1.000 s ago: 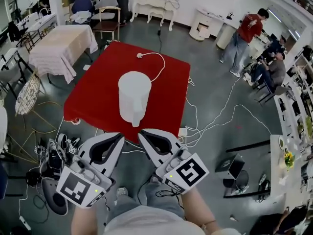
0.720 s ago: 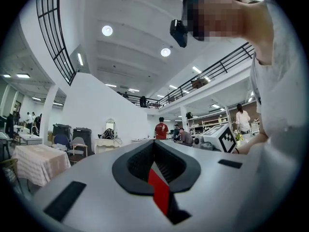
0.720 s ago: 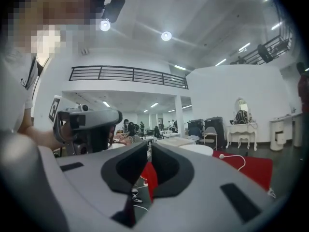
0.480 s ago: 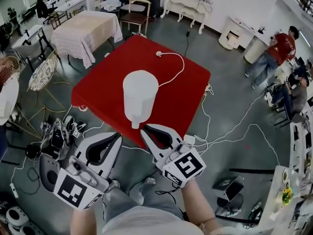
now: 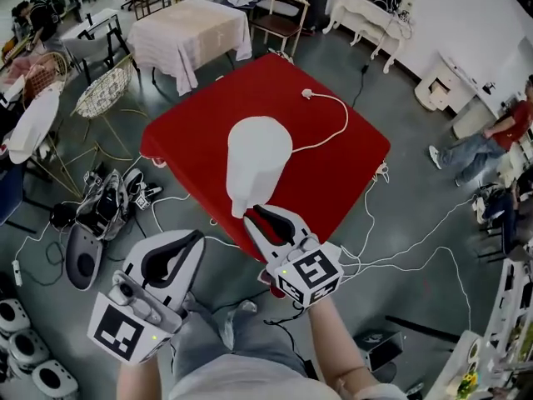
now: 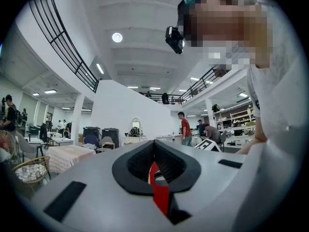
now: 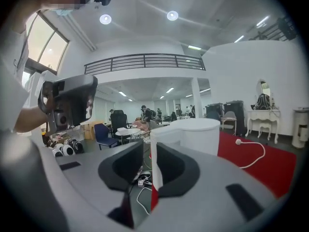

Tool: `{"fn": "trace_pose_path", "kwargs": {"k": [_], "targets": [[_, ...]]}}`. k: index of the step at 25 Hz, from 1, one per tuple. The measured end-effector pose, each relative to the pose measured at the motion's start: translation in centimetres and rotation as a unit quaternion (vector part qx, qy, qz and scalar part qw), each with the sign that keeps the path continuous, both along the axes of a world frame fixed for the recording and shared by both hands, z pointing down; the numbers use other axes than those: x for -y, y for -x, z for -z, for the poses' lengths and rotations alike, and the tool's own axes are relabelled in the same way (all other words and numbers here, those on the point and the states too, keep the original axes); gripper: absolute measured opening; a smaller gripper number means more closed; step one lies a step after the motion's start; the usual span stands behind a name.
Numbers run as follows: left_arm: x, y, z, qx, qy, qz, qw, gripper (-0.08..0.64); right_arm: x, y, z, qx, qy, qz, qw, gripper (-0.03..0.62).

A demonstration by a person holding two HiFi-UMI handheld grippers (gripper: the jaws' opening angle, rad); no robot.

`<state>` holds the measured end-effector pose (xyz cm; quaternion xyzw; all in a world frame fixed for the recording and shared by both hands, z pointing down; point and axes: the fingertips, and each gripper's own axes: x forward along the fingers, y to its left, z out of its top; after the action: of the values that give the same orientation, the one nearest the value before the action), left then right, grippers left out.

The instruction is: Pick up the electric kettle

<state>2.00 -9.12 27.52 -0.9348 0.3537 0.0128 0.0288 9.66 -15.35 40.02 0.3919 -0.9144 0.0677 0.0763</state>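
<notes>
A white electric kettle (image 5: 258, 161) stands on the red table (image 5: 341, 169), its handle (image 5: 238, 209) turned toward me. My right gripper (image 5: 260, 217) is at the table's near edge, its tips right at the handle. In the right gripper view the kettle (image 7: 200, 134) is close ahead, and its handle (image 7: 155, 146) shows in the gap of the right gripper (image 7: 147, 151). The jaws are opening and do not press on it. My left gripper (image 5: 196, 238) hangs over the floor to the kettle's left, with its tips together and nothing in them.
The kettle's white cord and plug (image 5: 329, 111) trail across the red table's far side. A cloth-covered table (image 5: 196, 32) and a wire chair (image 5: 104, 98) stand at the back left. Shoes and bags (image 5: 104, 211) and cables (image 5: 400, 248) lie on the floor.
My right gripper has gone forward and down to the kettle's handle, and its jaws have parted. The left gripper has stayed back near my body. The head view has swung left.
</notes>
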Motion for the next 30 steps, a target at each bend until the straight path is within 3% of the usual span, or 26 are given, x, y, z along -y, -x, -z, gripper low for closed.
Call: {"fn": "trace_pose_path", "kwargs": {"k": [12, 30], "targets": [[0.6, -0.6, -1.8, -0.007, 0.018, 0.026, 0.9995, 0.011, 2.3, 1.1, -4.6, -0.026, 0.027, 0.050, 0.998, 0.104], [2.3, -0.5, -2.8, 0.006, 0.028, 0.048, 0.9985, 0.011, 4.7, 5.0, -5.8, -0.022, 0.029, 0.100, 0.994, 0.115]]}}
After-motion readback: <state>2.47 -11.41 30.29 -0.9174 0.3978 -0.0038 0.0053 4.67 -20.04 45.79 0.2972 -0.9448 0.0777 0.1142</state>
